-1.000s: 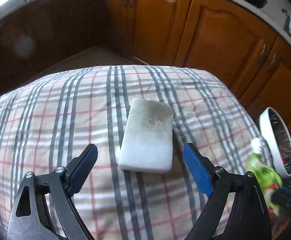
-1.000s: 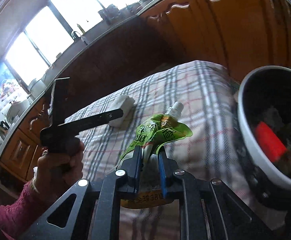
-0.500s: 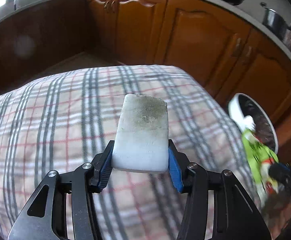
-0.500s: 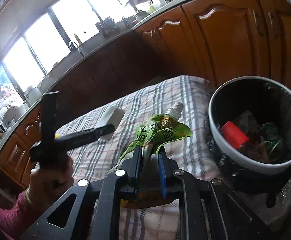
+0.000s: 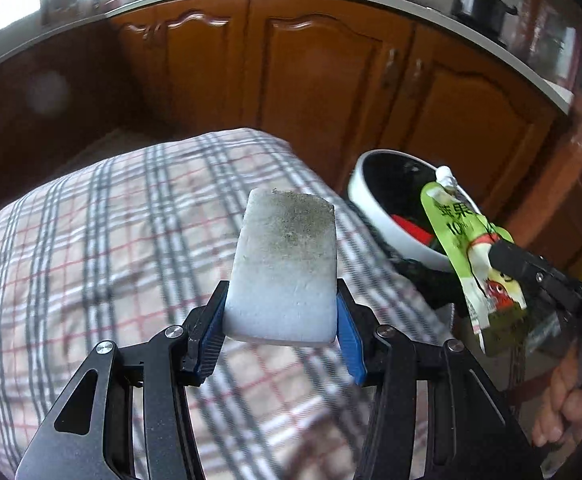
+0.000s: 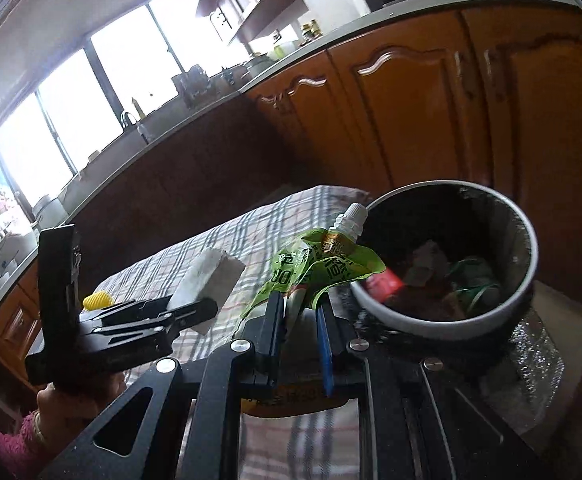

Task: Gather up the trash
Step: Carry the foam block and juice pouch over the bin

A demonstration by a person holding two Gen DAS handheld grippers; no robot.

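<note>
My left gripper (image 5: 281,312) is shut on a dirty white sponge (image 5: 285,264) and holds it above the plaid tablecloth (image 5: 111,240). The sponge also shows in the right wrist view (image 6: 207,284). My right gripper (image 6: 301,308) is shut on a green spouted drink pouch (image 6: 323,264), held beside the rim of the white trash bin (image 6: 527,248). The pouch (image 5: 467,240) and the bin (image 5: 375,208) also show at the right of the left wrist view. The bin holds a red item (image 6: 383,284) and other trash.
Brown wooden cabinets (image 5: 319,80) stand behind the table under a grey counter. A small yellow object (image 6: 97,301) lies on the cloth behind the left gripper (image 6: 195,312). The bin stands just past the table's right edge.
My left gripper closed on the sponge, lifted it off the cloth and turned toward the bin. My right gripper carried the pouch closer to the bin's rim.
</note>
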